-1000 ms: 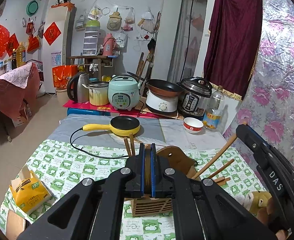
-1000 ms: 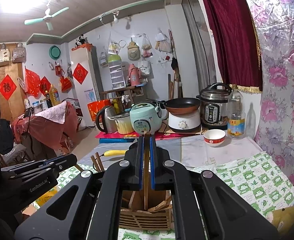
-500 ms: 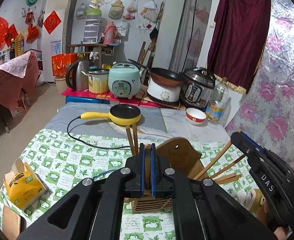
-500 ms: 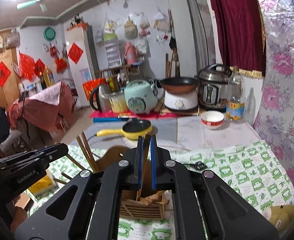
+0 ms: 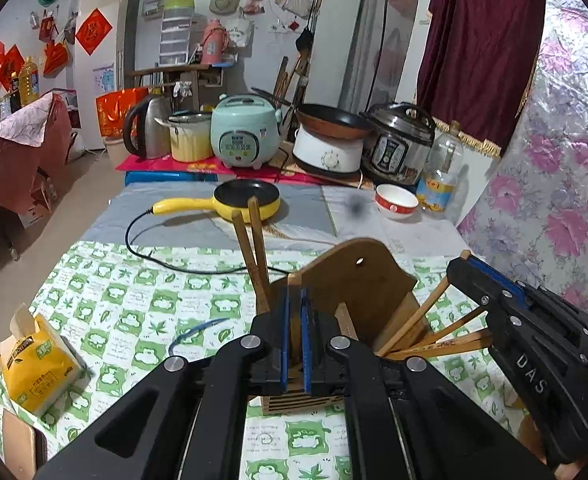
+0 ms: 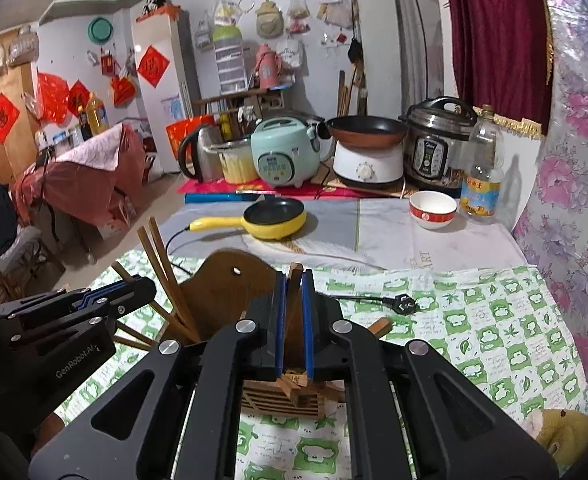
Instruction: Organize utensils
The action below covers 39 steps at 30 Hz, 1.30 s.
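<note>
1. Two wooden chopsticks in play, one pinched in each gripper: left gripper (image 5: 294, 312) clenched on a chopstick (image 5: 294, 284) standing between its blue pads, right gripper (image 6: 294, 312) likewise clamped on its own chopstick (image 6: 295, 280). Held upright, probably so the lower ends can drop straight into a slot.
2. Directly below and ahead of both sets of fingers: the wooden chopstick holder (image 5: 358, 280), slatted base toward the cameras, tall back panel beyond.
3. Already in the holder: a leaning pair (image 5: 250, 240) just left of the left gripper, several more sticks (image 5: 434, 340) fanned out to its right. Leaning because the compartment is wide.
4. Beyond the holder, well apart: yellow electric pan (image 5: 246, 200), its black cord (image 5: 166, 256) trailing over the green-checked cloth (image 5: 134, 300).
5. Far left of the left gripper: yellow tissue pack (image 5: 38, 360), clear of the work.
</note>
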### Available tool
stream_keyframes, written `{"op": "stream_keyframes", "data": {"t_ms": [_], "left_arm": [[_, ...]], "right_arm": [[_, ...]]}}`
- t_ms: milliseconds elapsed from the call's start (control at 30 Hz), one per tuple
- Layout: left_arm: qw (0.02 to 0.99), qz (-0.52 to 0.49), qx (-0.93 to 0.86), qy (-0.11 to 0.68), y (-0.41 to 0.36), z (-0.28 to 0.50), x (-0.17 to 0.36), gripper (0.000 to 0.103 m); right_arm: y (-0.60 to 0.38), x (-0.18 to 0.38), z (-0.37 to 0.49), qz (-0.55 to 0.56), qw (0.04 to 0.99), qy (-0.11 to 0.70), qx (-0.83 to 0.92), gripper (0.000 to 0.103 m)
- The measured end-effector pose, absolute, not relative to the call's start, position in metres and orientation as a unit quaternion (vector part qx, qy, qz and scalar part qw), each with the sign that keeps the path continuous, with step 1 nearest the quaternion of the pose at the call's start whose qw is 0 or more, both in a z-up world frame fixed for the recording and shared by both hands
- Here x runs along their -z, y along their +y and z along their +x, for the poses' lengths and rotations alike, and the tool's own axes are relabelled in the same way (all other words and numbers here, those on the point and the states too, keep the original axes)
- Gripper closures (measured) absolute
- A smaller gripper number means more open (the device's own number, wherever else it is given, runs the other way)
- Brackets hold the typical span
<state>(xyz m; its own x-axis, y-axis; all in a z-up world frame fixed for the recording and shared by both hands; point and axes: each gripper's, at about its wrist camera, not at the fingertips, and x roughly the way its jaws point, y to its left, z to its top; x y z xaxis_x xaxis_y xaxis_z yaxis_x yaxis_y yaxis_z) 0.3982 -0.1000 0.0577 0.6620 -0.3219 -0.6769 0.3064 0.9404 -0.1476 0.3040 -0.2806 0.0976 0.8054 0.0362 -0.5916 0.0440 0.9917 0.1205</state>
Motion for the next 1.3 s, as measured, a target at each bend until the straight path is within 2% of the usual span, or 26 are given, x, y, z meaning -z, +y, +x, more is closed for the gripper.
{"op": "stream_keyframes", "data": {"t_ms": [167,200,267,433,500,833,967,1300], "left_arm": [[0.910,0.001,0.174,0.375,-0.105,0.398,-0.054,0.097],[0.909,0.001,0.176,0.377,-0.105,0.398,-0.053,0.093],[0.907,-0.007,0.190,0.377,-0.105,0.396,-0.054,0.080],[0.929,0.008,0.170,0.327,-0.107,0.378,-0.069,0.031],[0.935,0.004,0.165,0.313,-0.104,0.373,-0.075,0.025],[0.944,-0.018,0.132,0.303,-0.087,0.375,-0.087,0.011],[0.944,-0.025,0.116,0.307,-0.080,0.376,-0.088,0.009],[0.949,-0.026,0.100,0.297,-0.070,0.348,-0.100,0.008]], "right_arm": [[-0.278,-0.094,0.307,0.050,0.945,0.323,0.002,0.091],[-0.278,-0.094,0.308,0.052,0.944,0.326,0.001,0.091],[-0.280,-0.093,0.307,0.061,0.944,0.325,-0.004,0.090],[-0.283,-0.099,0.304,0.068,0.947,0.313,0.000,0.090],[-0.286,-0.103,0.301,0.075,0.949,0.307,0.001,0.089],[-0.287,-0.115,0.289,0.082,0.955,0.285,-0.001,0.087],[-0.282,-0.120,0.282,0.078,0.958,0.277,-0.002,0.081],[-0.275,-0.132,0.245,0.068,0.962,0.264,-0.001,0.079]]}}
